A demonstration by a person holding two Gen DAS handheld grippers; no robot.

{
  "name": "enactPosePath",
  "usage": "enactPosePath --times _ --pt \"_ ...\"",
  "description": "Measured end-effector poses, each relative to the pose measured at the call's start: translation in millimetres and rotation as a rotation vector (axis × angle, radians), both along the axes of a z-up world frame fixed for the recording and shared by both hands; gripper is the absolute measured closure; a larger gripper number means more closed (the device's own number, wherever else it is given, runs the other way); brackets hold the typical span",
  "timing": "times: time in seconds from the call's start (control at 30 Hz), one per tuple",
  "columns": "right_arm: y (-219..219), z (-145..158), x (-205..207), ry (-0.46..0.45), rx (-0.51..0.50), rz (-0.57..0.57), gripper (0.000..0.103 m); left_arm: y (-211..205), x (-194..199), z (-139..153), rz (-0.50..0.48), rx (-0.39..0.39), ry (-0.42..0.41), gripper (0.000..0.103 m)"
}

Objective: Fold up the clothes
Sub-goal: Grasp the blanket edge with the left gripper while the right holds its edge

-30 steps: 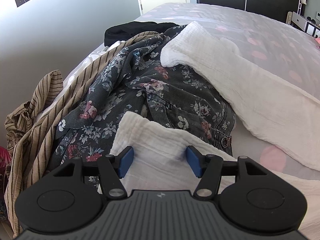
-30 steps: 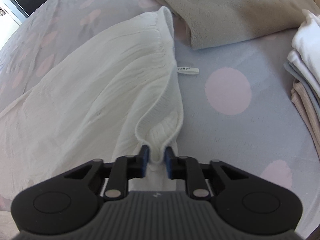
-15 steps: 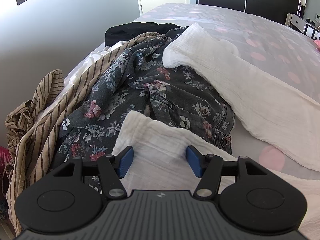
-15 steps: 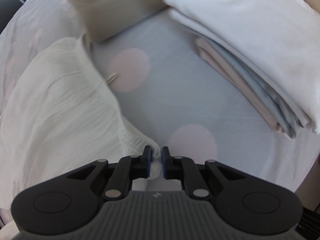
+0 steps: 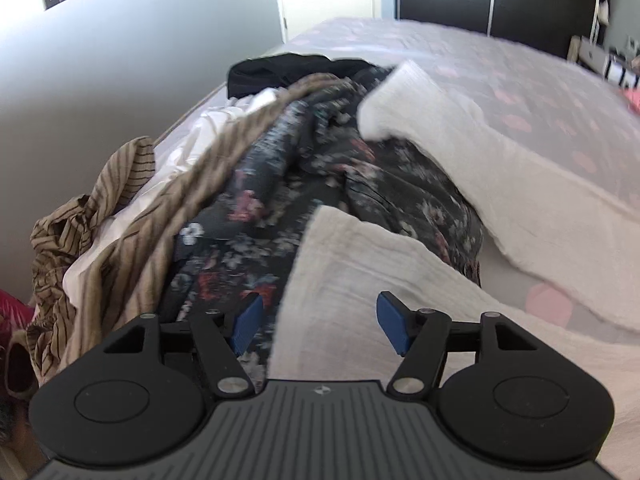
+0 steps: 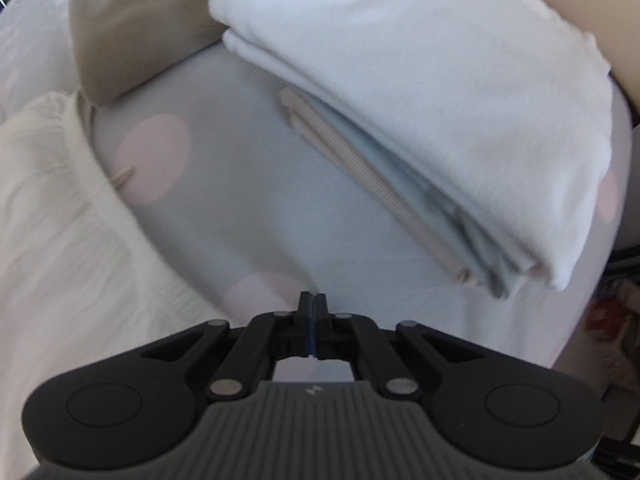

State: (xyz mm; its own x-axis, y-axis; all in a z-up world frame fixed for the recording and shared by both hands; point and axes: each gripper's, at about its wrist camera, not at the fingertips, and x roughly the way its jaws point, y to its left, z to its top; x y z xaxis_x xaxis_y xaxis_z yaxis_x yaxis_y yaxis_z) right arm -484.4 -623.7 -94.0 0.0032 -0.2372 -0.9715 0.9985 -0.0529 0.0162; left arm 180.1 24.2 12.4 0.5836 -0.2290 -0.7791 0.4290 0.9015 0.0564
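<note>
Letting go of the white garment (image 6: pixel 60 216), your right gripper (image 6: pixel 313 300) has slid off its edge and is now pinched shut on nothing above the spotted sheet (image 6: pixel 248 208), while your left gripper (image 5: pixel 320 322) is opening wide over its other end (image 5: pixel 360 264), so the fold waits.

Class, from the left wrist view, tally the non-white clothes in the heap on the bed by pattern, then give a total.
Tan striped garment: 1
Dark floral garment: 1
Plain black garment: 1
Total: 3
</note>
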Motion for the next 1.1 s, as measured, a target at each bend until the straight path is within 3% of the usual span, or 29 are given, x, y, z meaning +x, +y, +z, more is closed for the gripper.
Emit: enactPosePath --times 0.07,0.1,0.13,0.17,0.53,0.77,0.97,1.1 --pt "2 4 4 -0.041 -0.007 0.007 0.098 15 3 2 0.045 -0.045 0.010 0.037" --pt "3 6 6 -0.061 -0.014 0.008 0.087 21 5 1 0.059 -0.059 0.026 0.035" --pt "4 9 8 -0.080 -0.020 0.010 0.068 23 6 -1 0.059 -0.065 0.052 0.035" --pt "5 11 10 -0.099 -0.026 0.012 0.064 26 8 -3 0.059 -0.071 0.078 0.036" --pt "17 17 -23 -0.243 -0.019 -0.054 0.064 34 -19 -17 -0.003 -0.037 0.256 0.036" --pt "16 -8 -20 -0.353 0.084 -0.066 0.064 40 -19 -28 0.044 -0.060 0.357 0.036" --pt "18 -21 9 -0.228 0.096 0.007 0.066 46 -19 -35 0.091 -0.053 0.403 0.036" --pt "20 -18 21 -0.230 0.086 0.028 0.086 49 -21 -40 0.117 -0.030 0.434 0.038"
